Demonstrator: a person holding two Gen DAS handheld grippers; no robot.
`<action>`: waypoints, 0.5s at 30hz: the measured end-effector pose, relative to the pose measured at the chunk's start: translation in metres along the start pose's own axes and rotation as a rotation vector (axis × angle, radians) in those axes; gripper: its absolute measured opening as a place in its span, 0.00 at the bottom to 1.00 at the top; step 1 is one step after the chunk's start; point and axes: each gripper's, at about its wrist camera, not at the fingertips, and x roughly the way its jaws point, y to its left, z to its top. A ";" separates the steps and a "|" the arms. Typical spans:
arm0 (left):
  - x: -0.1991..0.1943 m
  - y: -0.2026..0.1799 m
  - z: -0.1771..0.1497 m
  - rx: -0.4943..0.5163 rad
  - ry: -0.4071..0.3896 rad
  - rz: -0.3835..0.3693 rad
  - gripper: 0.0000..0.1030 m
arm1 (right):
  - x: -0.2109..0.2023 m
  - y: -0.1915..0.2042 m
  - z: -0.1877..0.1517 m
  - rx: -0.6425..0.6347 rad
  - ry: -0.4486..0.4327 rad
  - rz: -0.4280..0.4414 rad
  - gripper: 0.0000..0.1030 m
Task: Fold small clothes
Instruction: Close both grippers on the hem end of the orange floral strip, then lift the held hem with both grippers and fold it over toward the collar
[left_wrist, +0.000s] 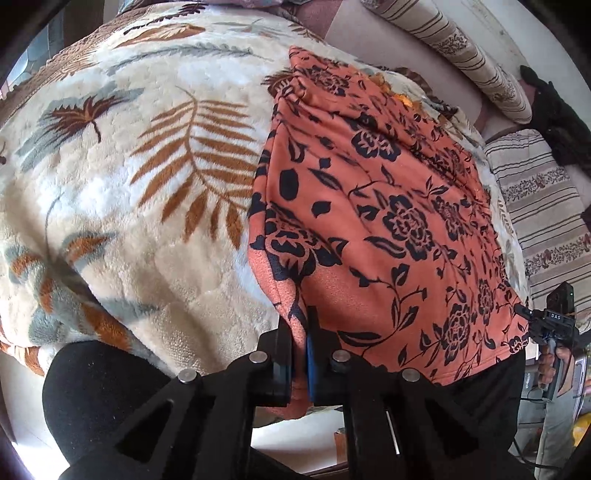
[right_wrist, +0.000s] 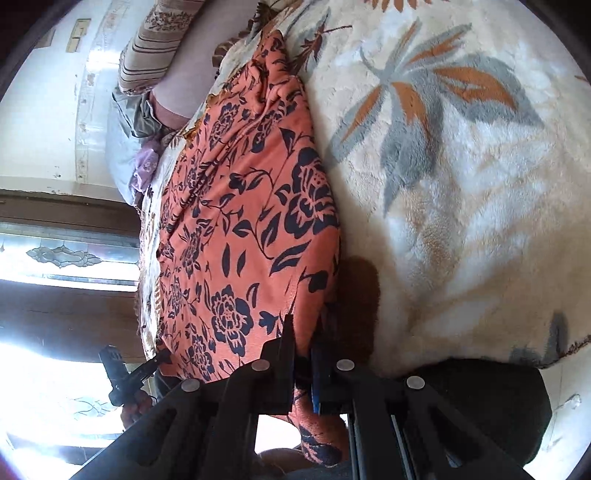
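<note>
Left tongs (left_wrist: 300, 343) are pinched tight on the near edge of the orange cloth (left_wrist: 376, 221) (it has dark flowers on it). In the left view, the orange cloth lies flat on the fluffy leaf blanket (left_wrist: 147, 177). Striped cushions (left_wrist: 546, 206) sit past the cloth's far side. At the cloth's near right corner, the right tongs (left_wrist: 522, 312) bite its edge.

In the right view, the right tongs (right_wrist: 303, 356) pinch another edge of the orange cloth (right_wrist: 236, 221). The leaf blanket (right_wrist: 461, 184) spreads beside the cloth. The left tongs (right_wrist: 162, 356) hold the cloth's other near corner.
</note>
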 end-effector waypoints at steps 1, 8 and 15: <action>-0.001 0.000 0.002 0.003 0.000 0.002 0.06 | 0.000 0.000 0.002 -0.001 -0.002 0.006 0.06; 0.015 -0.002 0.010 -0.006 0.063 0.016 0.06 | 0.020 -0.004 0.006 0.004 0.080 -0.007 0.06; -0.032 -0.041 0.145 0.052 -0.175 -0.130 0.06 | -0.008 0.055 0.119 -0.038 -0.124 0.199 0.06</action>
